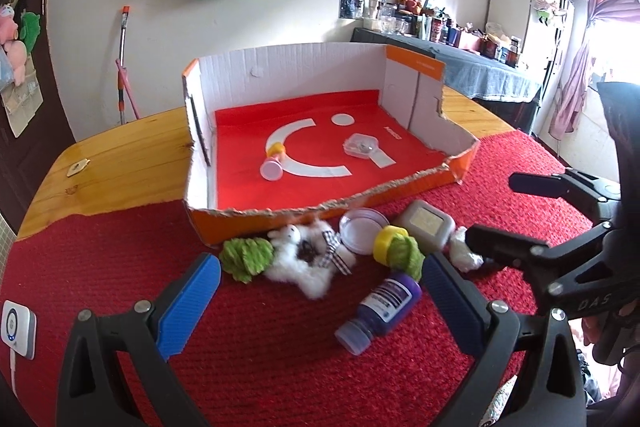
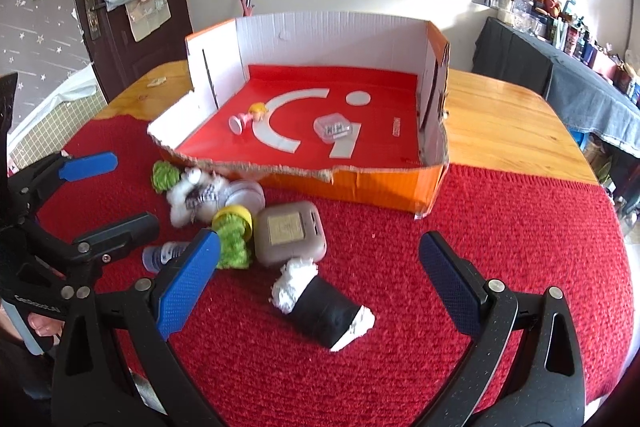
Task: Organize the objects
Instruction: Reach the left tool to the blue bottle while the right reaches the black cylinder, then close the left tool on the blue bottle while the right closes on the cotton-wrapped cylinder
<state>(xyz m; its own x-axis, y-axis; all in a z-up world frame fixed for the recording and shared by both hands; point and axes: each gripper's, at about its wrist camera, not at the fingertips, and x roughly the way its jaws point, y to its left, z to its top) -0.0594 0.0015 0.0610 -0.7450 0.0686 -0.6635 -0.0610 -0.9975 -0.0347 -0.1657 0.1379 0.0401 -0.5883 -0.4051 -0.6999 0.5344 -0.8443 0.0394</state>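
An orange cardboard box [image 1: 408, 187] [image 2: 384, 183] with a red floor holds a small pink and yellow toy [image 1: 274, 163] [image 2: 250, 117] and a clear plastic case [image 1: 360, 145] [image 2: 334, 127]. In front of it on the red mat lie a white plush dog [image 1: 308, 259] [image 2: 192, 195], two green plush pieces [image 1: 246, 259] [image 2: 234, 241], a clear round lid [image 1: 362, 229], a grey square case [image 1: 426, 231] [image 2: 290, 237], a purple bottle [image 1: 380, 311] and a black and white plush roll [image 2: 324, 311]. My left gripper [image 1: 320, 311] is open over the bottle. My right gripper [image 2: 320, 287] is open over the roll.
The red mat [image 2: 500, 227] covers the near part of a wooden table [image 1: 120, 167]. A white device [image 1: 18, 327] lies at the mat's left edge. A cluttered side table [image 1: 460, 51] stands behind on the right. Bags hang on the wall.
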